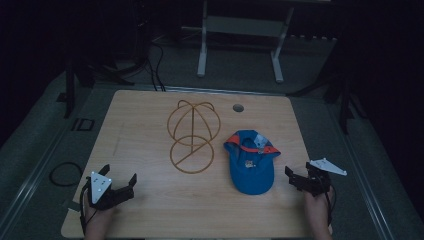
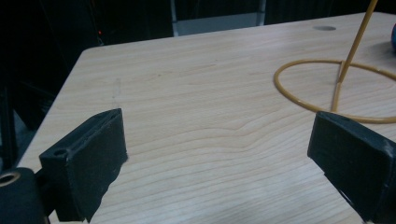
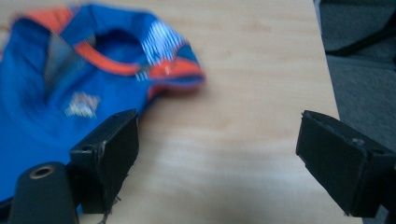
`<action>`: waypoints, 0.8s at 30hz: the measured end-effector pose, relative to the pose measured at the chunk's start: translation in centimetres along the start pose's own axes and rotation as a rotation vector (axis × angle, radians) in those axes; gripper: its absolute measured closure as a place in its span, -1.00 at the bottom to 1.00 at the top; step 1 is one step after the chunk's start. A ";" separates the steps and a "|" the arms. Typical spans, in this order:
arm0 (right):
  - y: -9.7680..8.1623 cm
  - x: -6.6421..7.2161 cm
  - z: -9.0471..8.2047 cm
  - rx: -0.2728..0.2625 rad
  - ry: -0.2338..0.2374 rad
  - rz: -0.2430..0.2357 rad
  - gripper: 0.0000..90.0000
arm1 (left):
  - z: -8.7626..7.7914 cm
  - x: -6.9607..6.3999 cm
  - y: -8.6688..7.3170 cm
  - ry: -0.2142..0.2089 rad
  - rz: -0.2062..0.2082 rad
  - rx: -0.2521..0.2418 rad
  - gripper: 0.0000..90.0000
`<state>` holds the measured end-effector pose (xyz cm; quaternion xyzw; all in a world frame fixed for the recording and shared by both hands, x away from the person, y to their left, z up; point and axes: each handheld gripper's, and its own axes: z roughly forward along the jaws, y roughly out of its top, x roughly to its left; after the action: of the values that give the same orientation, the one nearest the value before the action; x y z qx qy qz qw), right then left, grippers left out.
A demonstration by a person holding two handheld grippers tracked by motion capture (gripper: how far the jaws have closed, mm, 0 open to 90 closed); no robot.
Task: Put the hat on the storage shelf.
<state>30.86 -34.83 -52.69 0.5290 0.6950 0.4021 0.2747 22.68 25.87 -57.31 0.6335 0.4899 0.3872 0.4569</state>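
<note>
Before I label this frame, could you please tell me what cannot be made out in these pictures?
- Cap emblem: too small in the high view, blurred in the right gripper view.
- Cap's far left side: cut off by the frame edge in the right gripper view.
- Wire hat stand: its top is cut off in the left gripper view.
- Room behind the table: too dark in the high view.

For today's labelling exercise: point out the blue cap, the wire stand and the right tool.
blue cap (image 1: 251, 172), high view, on its crown.
wire stand (image 1: 192, 155), high view, on its base ring.
right tool (image 1: 297, 178), high view, between its jaw tips.
</note>
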 end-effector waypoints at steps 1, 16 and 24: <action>0.6 0.0 0.0 -0.004 0.014 0.000 -0.71 | 0.0 0.0 0.0 -0.004 -0.011 0.003 -0.89; 6.2 2.1 4.3 0.068 0.149 -0.087 -0.69 | -0.1 -0.4 0.7 -0.148 -0.072 0.091 -0.95; 7.6 3.4 7.3 0.075 0.164 -0.158 -0.45 | 0.1 -0.9 0.7 -0.149 -0.026 0.128 -0.95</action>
<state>39.69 -28.70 -49.90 0.4478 0.7693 0.3947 0.2278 22.80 24.89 -56.70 0.6822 0.4862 0.3009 0.4557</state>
